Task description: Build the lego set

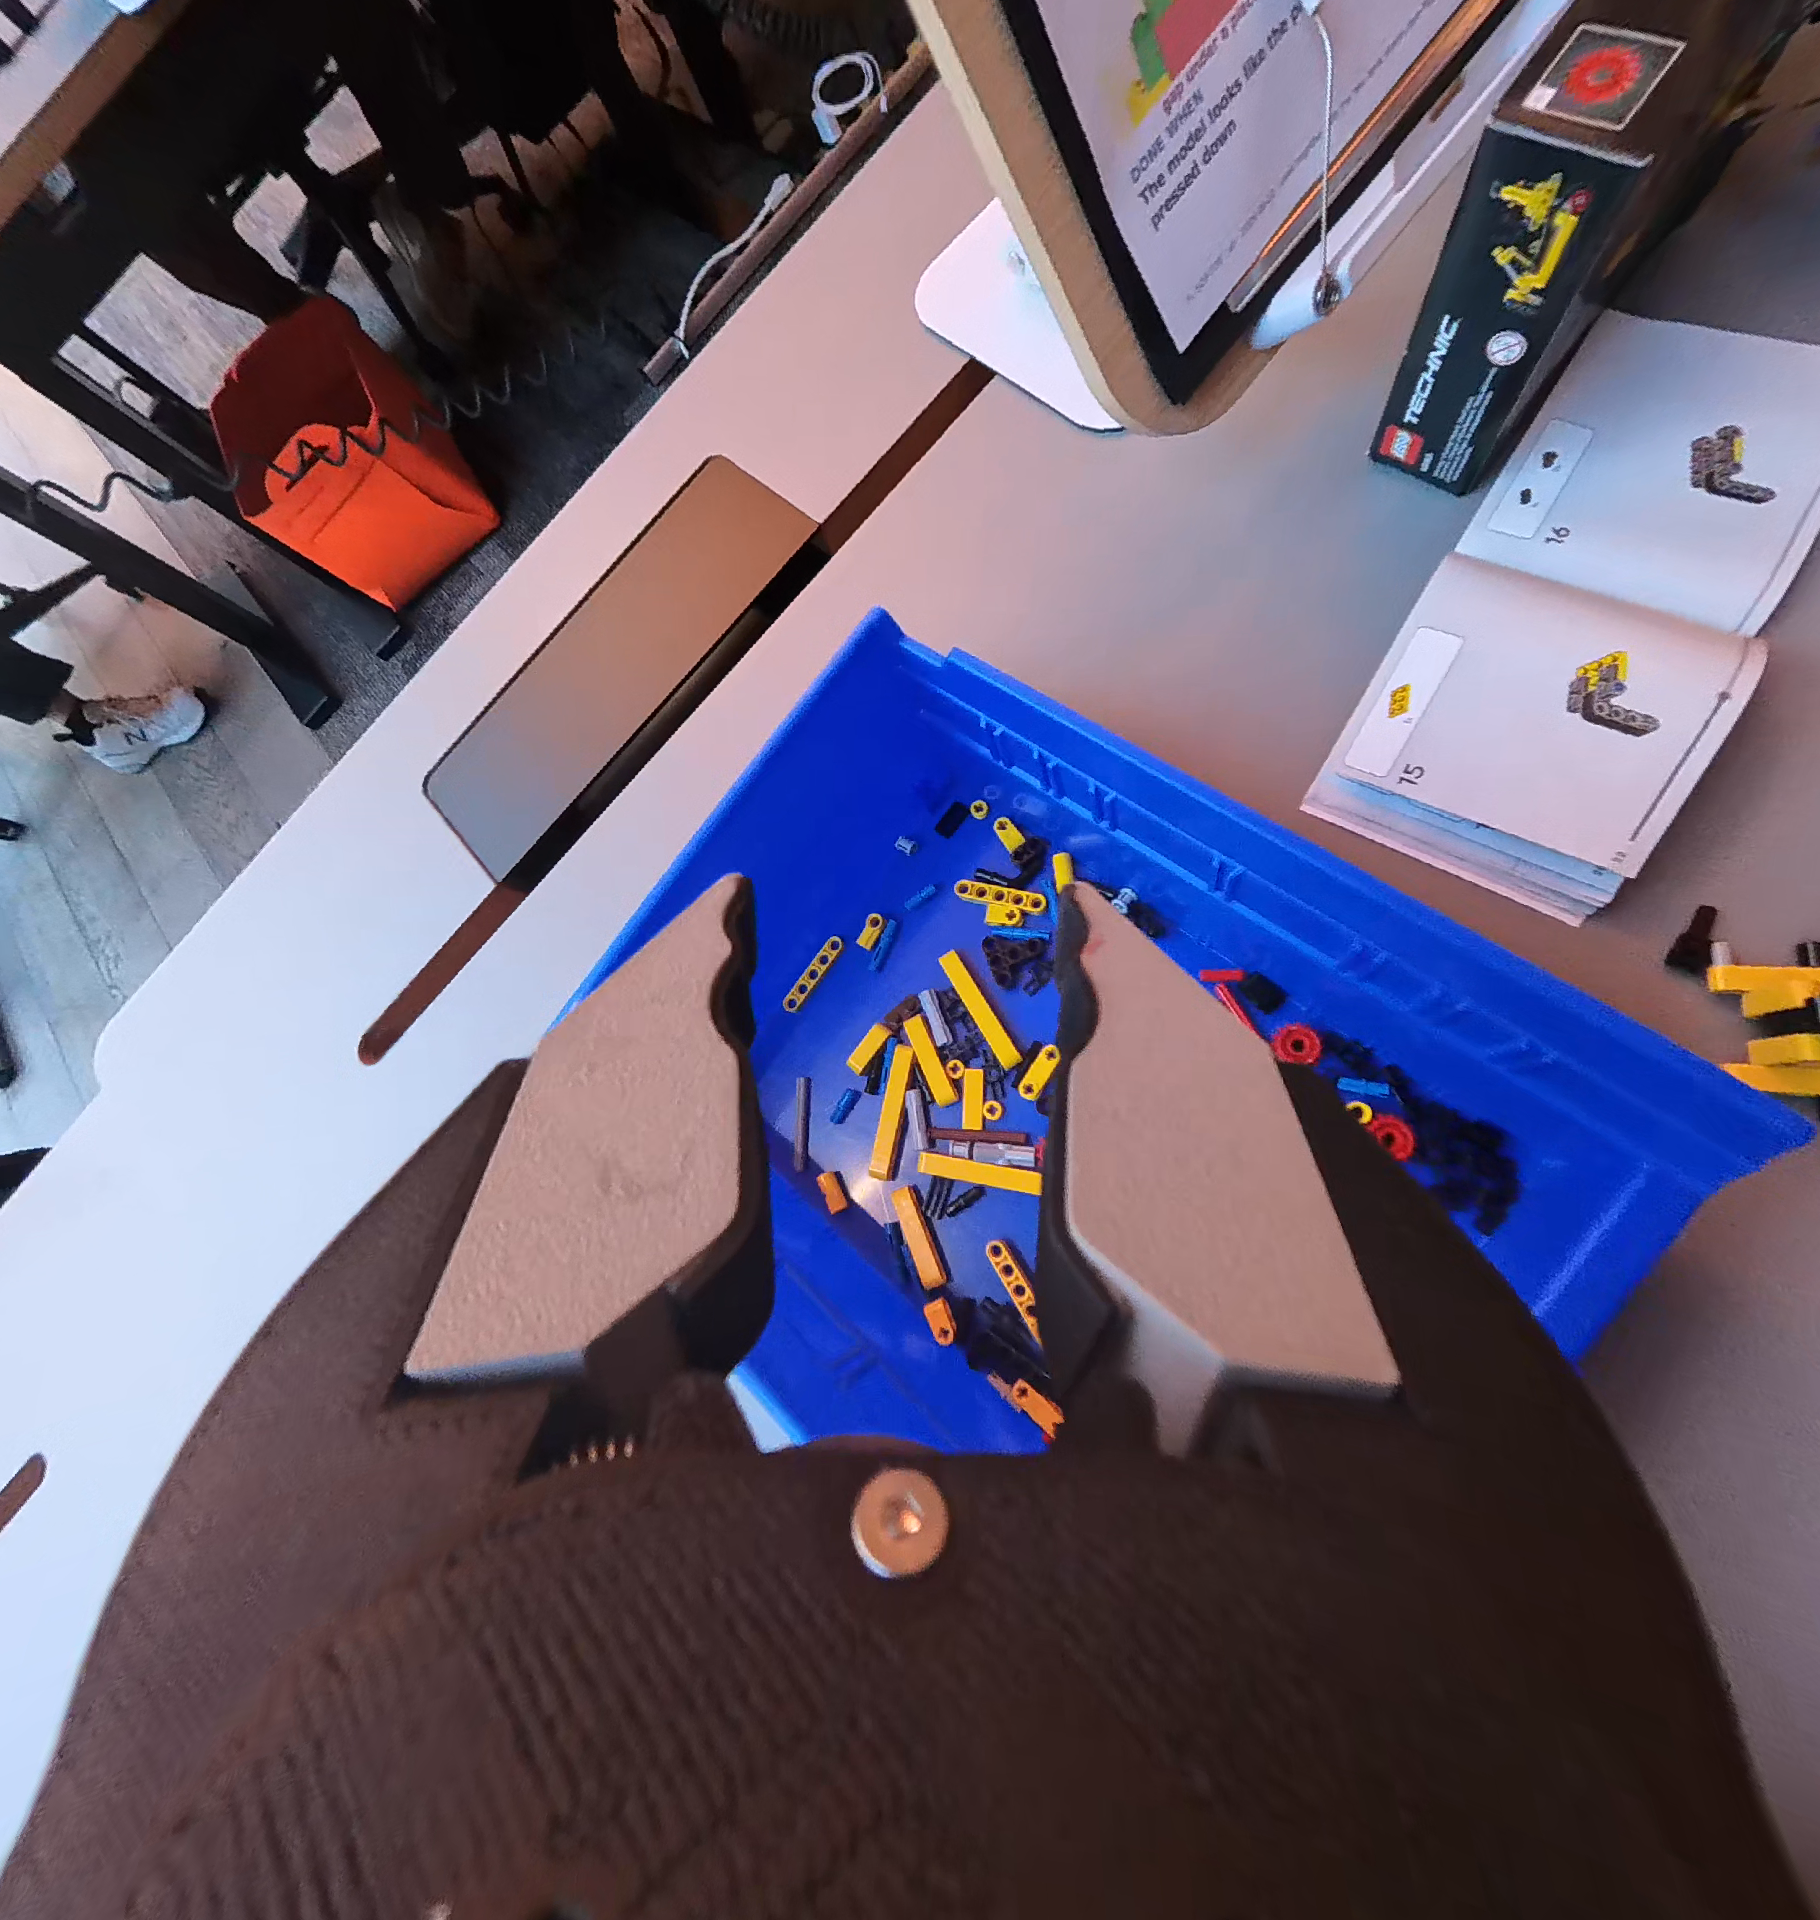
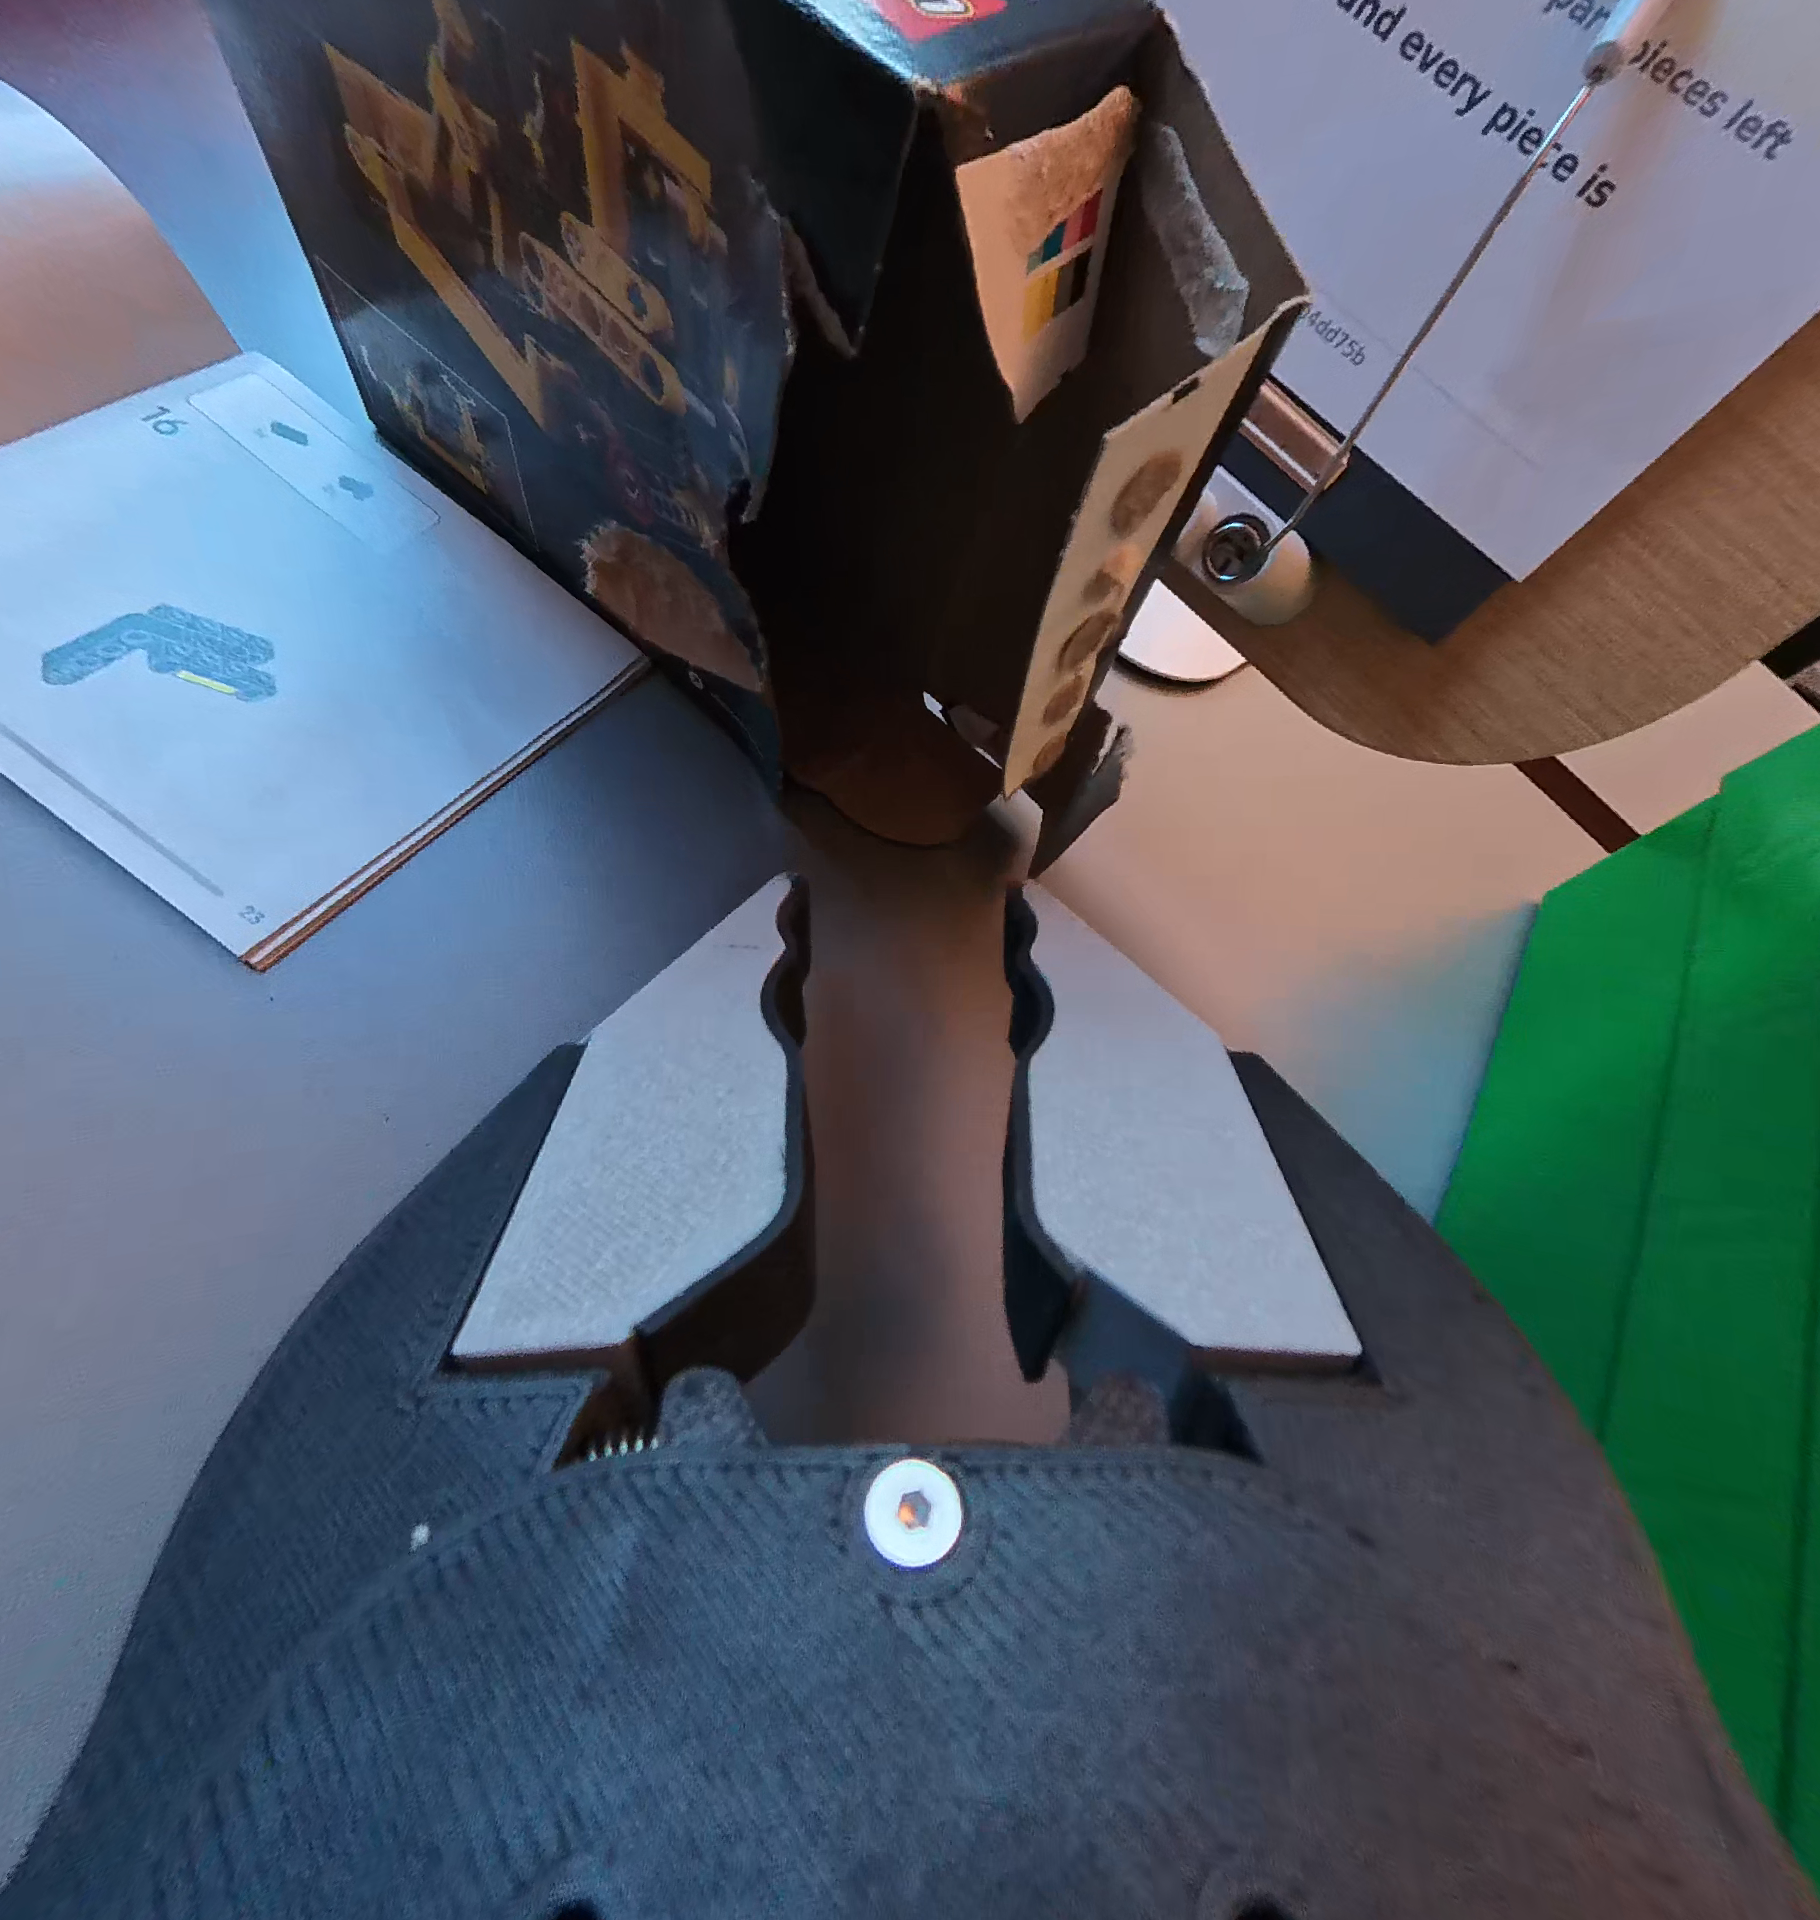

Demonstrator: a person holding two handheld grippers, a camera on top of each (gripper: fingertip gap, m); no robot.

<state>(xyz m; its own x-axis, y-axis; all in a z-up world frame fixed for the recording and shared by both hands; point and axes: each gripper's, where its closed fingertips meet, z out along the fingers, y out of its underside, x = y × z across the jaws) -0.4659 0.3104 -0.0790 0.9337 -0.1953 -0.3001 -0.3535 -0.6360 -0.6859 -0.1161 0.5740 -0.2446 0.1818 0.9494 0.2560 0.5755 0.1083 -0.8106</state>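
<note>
A blue bin (image 1: pixel 1457 1049) holds several loose yellow, black, red and orange lego pieces (image 1: pixel 937 1081). My left gripper (image 1: pixel 901 899) hovers above the bin, open and empty. A partly built yellow and black model (image 1: pixel 1789 1018) lies on the table right of the bin. The open instruction booklet (image 1: pixel 1571 675) lies beyond it and also shows in the right wrist view (image 2: pixel 262 644). My right gripper (image 2: pixel 901 899) is open and empty, low over the table, pointing at the torn open end of the black lego box (image 2: pixel 885 468).
The lego box (image 1: pixel 1508 301) stands by a monitor (image 1: pixel 1145 187) on a white stand. A green bin (image 2: pixel 1695 1195) sits to the right of my right gripper. The table's far edge (image 1: pixel 573 499) drops to the floor, where an orange bag (image 1: pixel 355 468) stands. Some 50 cm of space lies between my two pairs of fingers.
</note>
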